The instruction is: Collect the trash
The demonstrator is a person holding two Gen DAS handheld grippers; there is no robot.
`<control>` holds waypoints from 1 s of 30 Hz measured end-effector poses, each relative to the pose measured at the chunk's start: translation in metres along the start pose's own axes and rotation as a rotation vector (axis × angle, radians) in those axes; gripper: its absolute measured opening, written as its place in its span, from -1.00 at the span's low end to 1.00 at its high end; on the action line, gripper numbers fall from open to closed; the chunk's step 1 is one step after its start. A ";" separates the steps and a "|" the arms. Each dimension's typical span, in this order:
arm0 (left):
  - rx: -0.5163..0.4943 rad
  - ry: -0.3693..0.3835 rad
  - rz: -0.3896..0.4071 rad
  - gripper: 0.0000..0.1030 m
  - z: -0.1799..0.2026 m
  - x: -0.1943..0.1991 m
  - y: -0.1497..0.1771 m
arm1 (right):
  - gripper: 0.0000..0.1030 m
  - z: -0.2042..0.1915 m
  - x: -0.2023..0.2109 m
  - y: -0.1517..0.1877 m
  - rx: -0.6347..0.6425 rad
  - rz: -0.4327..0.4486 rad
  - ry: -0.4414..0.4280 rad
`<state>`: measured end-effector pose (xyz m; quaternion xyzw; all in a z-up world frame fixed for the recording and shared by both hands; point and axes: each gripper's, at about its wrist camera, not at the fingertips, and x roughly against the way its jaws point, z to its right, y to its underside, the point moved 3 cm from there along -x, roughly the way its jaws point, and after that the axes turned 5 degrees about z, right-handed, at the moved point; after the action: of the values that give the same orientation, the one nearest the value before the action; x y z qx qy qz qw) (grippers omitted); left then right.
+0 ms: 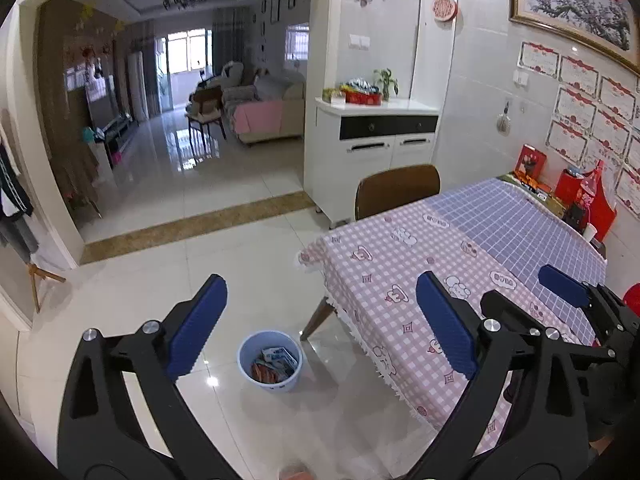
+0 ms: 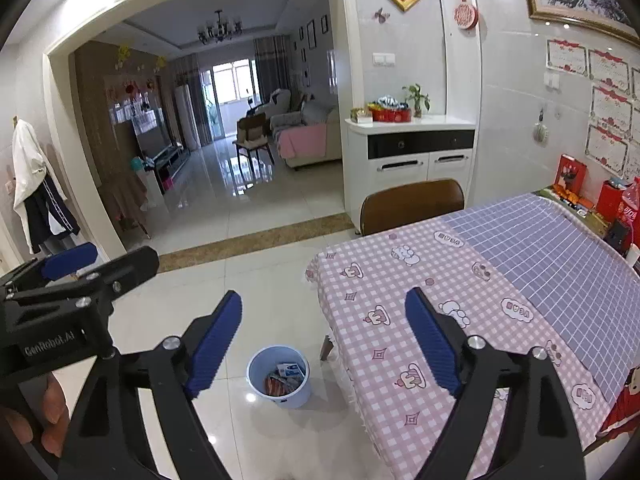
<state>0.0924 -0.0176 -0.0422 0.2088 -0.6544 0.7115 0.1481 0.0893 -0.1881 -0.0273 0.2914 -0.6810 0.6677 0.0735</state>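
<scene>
Two grippers, both held above the tiled floor (image 1: 132, 280) with nothing between the fingers. Left gripper (image 1: 320, 322) with blue pads spread wide apart, aimed down toward a pale blue bin (image 1: 270, 360) standing on the floor just beside the near corner of the table (image 1: 400, 280). Right gripper (image 2: 323, 332) likewise spread wide, pads well apart, framing the same bin (image 2: 279, 376) from a slightly different angle. In the left wrist view, visible at far right, part of the right gripper (one blue pad and black linkage) over the table; in the right wrist view, at far left, the left gripper's body (image 2: 60, 280) with a printed label, held by a hand (image 2: 36, 416) at the lower edge.

Inside the bin, trash (image 1: 274, 364) already lying: a reddish-orange wrapper and a blue-and-white packet (image 2: 291, 370) (print too small to read). Over the table, a checked cloth, pink with cartoon prints on the near part, lilac-blue on the far part. Behind the far side, a brown chair back (image 1: 398, 190) pushed in against the table. Against the wall, a white cabinet (image 1: 372, 148) with a dark drawer band, topped by a small plant (image 1: 386, 82) and red boxes. At the table's far right end, red packages (image 1: 588, 200) near the wall.
</scene>
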 end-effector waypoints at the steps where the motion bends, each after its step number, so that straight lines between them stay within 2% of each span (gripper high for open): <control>1: -0.002 0.000 0.008 0.82 0.000 0.007 0.000 | 0.64 -0.001 0.005 0.000 0.001 0.010 0.003; 14: -0.059 0.053 0.073 0.84 -0.023 0.063 -0.001 | 0.69 -0.040 0.058 0.002 -0.001 0.087 0.067; 30: -0.092 0.112 0.109 0.84 -0.048 0.083 -0.002 | 0.71 -0.065 0.078 0.009 -0.002 0.106 0.129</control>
<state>0.0166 0.0247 -0.0023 0.1257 -0.6877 0.6981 0.1550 0.0020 -0.1499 0.0096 0.2113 -0.6902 0.6873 0.0821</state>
